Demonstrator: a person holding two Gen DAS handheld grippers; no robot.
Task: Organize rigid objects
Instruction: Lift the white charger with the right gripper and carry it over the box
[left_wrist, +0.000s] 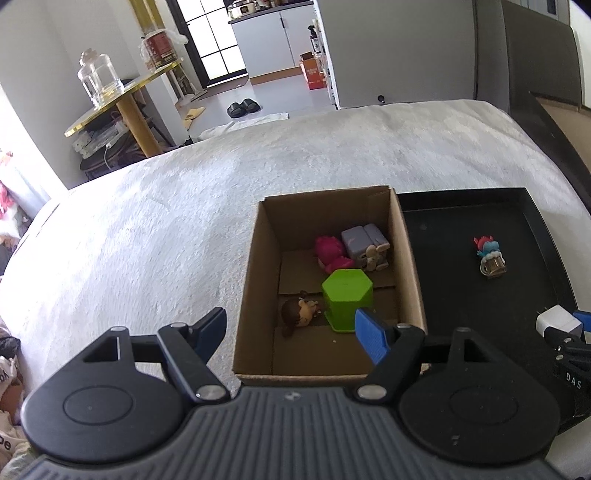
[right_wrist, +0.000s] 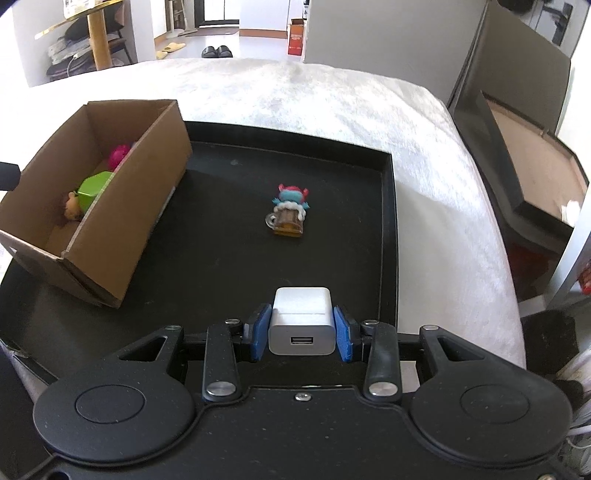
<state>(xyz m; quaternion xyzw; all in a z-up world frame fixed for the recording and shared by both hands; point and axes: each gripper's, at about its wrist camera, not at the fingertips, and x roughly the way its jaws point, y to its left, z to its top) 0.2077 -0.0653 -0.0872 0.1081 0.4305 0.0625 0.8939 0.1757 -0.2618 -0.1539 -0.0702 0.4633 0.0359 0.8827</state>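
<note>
The right gripper (right_wrist: 301, 332) is closed onto a white USB charger (right_wrist: 301, 321). The charger is clamped on its two sides by the blue pads (right_wrist: 259, 332), with its USB port turned toward the camera. The charger is held above the near part of a black tray (right_wrist: 388, 221); contact between charger and tray cannot be determined. In the left wrist view the same charger (left_wrist: 556, 320) is seen at the right edge, over the tray (left_wrist: 532, 221).

The left gripper (left_wrist: 291, 334) is spread wide, and nothing is held between its fingers. Its right finger (left_wrist: 371, 338) is positioned over the near right part of a cardboard box (left_wrist: 255, 266); its left finger is positioned outside the box, above the white bedcover (left_wrist: 147, 221). The gripper is pointed forward and tilted downward toward the box.

Inside the box, a green hexagonal block (left_wrist: 347, 299), a brown-haired figurine (left_wrist: 299, 314), a pink toy (left_wrist: 332, 253) and a lilac block toy (left_wrist: 365, 245) are contained. The box (right_wrist: 155, 192) is placed on the left part of the tray.

A small blue-and-red figurine in a beer mug (right_wrist: 290, 212) is lying on the tray floor, well apart from the box and from the charger.
</note>
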